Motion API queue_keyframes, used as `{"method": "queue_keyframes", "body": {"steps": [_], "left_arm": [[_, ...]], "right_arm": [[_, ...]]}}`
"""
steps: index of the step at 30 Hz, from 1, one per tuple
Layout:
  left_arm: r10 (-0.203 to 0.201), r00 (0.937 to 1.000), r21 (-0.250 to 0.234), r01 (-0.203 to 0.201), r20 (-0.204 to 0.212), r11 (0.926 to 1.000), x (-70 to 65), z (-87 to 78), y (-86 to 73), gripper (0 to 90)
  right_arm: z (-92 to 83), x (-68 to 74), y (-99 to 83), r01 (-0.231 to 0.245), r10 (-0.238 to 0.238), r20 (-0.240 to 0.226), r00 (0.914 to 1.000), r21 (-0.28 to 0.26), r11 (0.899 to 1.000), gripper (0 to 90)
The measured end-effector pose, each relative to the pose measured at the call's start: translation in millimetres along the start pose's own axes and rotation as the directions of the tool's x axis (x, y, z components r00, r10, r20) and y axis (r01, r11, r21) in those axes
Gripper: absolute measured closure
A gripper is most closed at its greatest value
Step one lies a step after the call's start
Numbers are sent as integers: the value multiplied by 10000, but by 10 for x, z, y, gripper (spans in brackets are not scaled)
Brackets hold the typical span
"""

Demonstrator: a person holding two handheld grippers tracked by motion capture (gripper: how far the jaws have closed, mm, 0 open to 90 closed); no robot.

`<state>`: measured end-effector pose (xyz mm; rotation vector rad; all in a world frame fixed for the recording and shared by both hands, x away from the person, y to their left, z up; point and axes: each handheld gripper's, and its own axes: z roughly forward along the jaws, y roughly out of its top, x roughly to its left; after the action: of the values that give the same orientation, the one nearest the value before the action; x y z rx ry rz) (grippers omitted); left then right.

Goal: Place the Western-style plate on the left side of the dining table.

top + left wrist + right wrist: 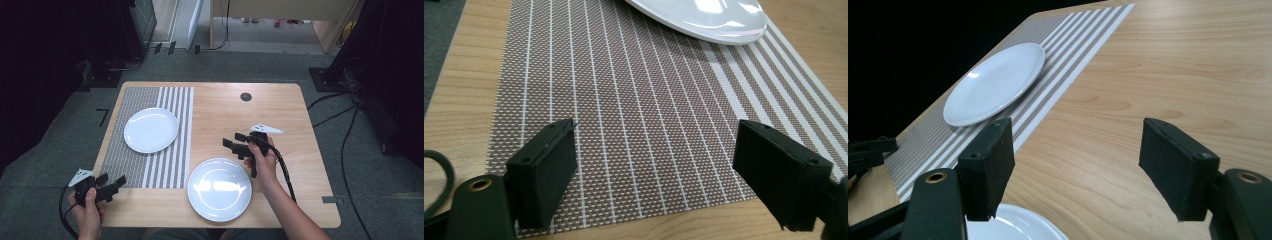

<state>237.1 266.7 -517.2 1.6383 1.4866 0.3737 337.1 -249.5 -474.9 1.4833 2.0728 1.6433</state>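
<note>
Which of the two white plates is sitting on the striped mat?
The farther plate, at the table's left, lies on the striped mat. The nearer plate rests on bare wood beside the mat.

At lower left of the high view, the left tool [111, 183] is black, topped by a grey three-cornered plate and trailing a dark cable. The right tool [232, 144], right of centre, looks alike; brass-ringed holes mark its arms.

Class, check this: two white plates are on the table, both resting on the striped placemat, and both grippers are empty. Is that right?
Not quite. One plate rests on the striped placemat; the other plate sits on the bare wooden table, as the high view shows. Both grippers are empty.
</note>
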Motion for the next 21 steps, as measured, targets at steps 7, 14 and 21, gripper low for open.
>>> {"method": "queue_keyframes", "body": {"steps": [7,14,21], "left_arm": [[771,9949,156,-763,-651,9970,-93,31,-21,169],[1900,9699,702,-1811,-1525,9809,-221,85,-31,169],[2517,9485,1052,-2351,-1925,9663,-282,114,-41,169]], "right_arm": [[-204,-93,-89,-75,75,219,9997,-9,10000,305],[-378,-174,-167,-151,150,573,9982,12,9999,301],[-574,-254,-224,-131,144,956,9953,-143,9998,297]]}}
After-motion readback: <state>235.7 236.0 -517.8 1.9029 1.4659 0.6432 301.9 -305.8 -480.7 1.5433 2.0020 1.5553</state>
